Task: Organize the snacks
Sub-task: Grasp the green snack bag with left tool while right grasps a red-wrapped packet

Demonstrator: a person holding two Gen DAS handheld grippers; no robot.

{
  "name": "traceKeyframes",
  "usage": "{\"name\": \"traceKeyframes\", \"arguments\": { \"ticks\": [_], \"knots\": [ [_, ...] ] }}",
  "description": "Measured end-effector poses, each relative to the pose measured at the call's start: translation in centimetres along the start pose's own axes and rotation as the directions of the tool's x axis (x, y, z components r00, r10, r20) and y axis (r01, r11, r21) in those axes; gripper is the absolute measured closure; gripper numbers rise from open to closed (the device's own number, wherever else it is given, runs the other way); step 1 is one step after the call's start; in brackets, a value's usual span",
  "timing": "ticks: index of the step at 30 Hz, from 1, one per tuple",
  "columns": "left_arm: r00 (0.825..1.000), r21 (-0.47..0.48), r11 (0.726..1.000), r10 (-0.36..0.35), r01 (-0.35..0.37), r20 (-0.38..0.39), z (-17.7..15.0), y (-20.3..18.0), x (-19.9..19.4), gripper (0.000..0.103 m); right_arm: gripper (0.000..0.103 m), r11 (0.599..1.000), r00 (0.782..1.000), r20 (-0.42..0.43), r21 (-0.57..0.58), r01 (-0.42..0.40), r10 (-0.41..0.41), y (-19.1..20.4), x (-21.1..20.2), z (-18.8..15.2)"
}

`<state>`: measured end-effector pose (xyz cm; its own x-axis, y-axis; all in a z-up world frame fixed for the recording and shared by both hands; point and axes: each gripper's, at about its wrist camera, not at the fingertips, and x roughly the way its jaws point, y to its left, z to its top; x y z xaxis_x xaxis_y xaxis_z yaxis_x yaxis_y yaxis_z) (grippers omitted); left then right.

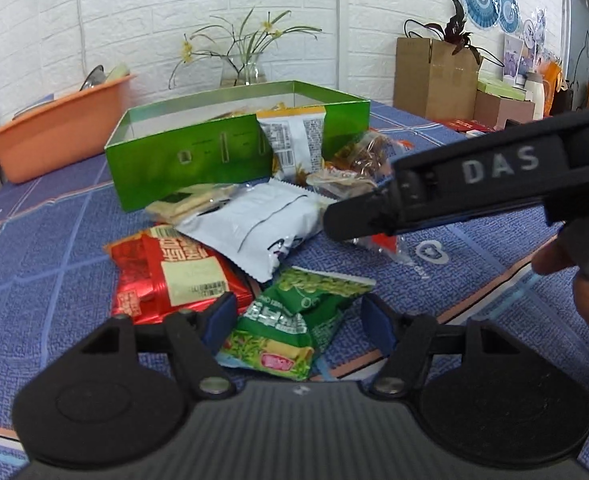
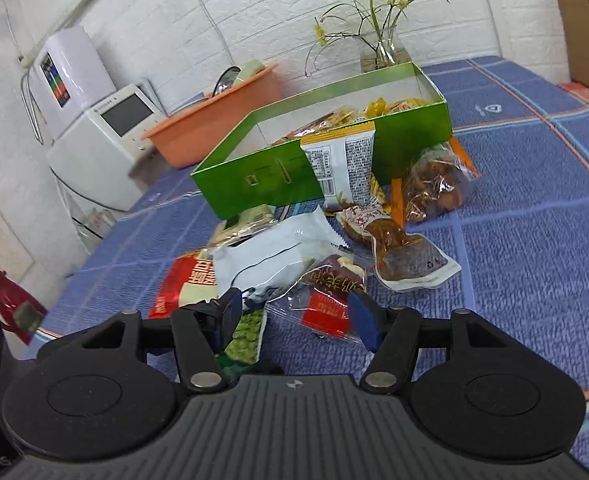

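A green box (image 1: 198, 152) (image 2: 262, 184) with snacks inside stands on the blue cloth; a white-and-yellow packet (image 1: 294, 140) (image 2: 342, 164) hangs over its front wall. Loose snacks lie in front of it. My left gripper (image 1: 300, 320) is open around a green pea packet (image 1: 294, 320), which lies on the cloth next to a red packet (image 1: 174, 276) and a white packet (image 1: 254, 228). My right gripper (image 2: 296, 312) is open just over a clear packet with a red label (image 2: 326, 300); it also shows from the side in the left wrist view (image 1: 358, 220).
An orange basin (image 1: 54, 128) (image 2: 222, 116) and a glass vase with flowers (image 1: 242, 68) (image 2: 382, 52) stand behind the box. Brown-sauce packets (image 2: 406, 256) and a crinkly clear bag (image 2: 434, 184) lie right of the pile. A white appliance (image 2: 106, 136) is at the left.
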<state>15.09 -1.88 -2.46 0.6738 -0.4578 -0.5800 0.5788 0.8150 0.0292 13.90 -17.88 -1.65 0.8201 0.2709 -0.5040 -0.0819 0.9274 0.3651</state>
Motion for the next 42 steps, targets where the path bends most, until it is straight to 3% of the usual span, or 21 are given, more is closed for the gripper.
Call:
{"name": "traceKeyframes", "arguments": {
  "ticks": [6, 10, 14, 19, 24, 25, 26, 28, 30, 36, 42],
  "knots": [
    [1.0, 0.005, 1.0, -0.019, 0.019, 0.001, -0.1, -0.1, -0.2, 0.033, 0.002, 0.998, 0.999, -0.005, -0.026, 0.051, -0.051, 0.1, 0.3, 0.1],
    [0.998, 0.001, 0.998, -0.057, 0.057, -0.011, -0.4, -0.4, -0.8, 0.033, 0.002, 0.989, 0.989, -0.052, 0.031, 0.143, -0.141, -1.6, 0.0, -0.5],
    [0.995, -0.015, 0.995, -0.098, 0.098, -0.016, -0.4, -0.8, -1.4, 0.033, 0.0, 0.984, 0.993, -0.014, 0.134, 0.116, -0.115, -2.6, -0.3, -0.7],
    [0.999, -0.06, 0.997, -0.038, 0.038, -0.002, 0.5, 0.0, -0.9, 0.033, 0.0, 0.978, 0.999, -0.04, 0.205, 0.025, -0.017, -1.5, 1.3, -0.1],
    [0.999, -0.049, 0.998, -0.039, 0.038, -0.012, 0.4, -0.1, 0.4, 0.033, 0.001, 0.993, 0.998, -0.041, 0.112, 0.048, -0.044, -0.6, 2.8, 0.7],
    [0.999, -0.029, 0.999, -0.033, 0.033, -0.008, 0.3, -0.3, 0.4, 0.035, 0.007, 0.996, 0.998, -0.036, 0.082, 0.047, -0.044, -0.6, 2.9, 0.7],
    [0.999, -0.017, 0.999, -0.033, 0.032, -0.002, 0.1, -0.6, 0.4, 0.04, 0.021, 0.997, 0.998, -0.029, 0.063, 0.054, -0.053, -0.7, 2.8, 0.5],
    [0.998, -0.024, 0.998, -0.057, 0.057, 0.002, 0.1, -0.7, 0.1, 0.056, 0.025, 0.998, 0.998, -0.018, 0.03, 0.053, -0.052, -0.8, 2.4, 0.3],
    [0.998, -0.023, 0.998, -0.063, 0.063, 0.0, 0.0, -0.8, -0.2, 0.058, 0.026, 0.999, 0.999, -0.007, 0.003, 0.047, -0.047, -0.8, 1.7, -0.2],
    [0.99, -0.147, 0.979, -0.144, 0.144, 0.012, -0.6, 0.5, -2.4, 0.06, 0.027, 1.0, 0.997, 0.071, -0.005, -0.007, 0.007, -0.8, -1.5, -1.2],
    [0.99, -0.27, 0.954, -0.112, 0.132, 0.09, -0.3, 3.2, -6.2, 0.06, 0.027, 0.999, 0.987, 0.161, -0.04, -0.021, 0.027, -0.6, -4.0, -1.3]
  ]
}}
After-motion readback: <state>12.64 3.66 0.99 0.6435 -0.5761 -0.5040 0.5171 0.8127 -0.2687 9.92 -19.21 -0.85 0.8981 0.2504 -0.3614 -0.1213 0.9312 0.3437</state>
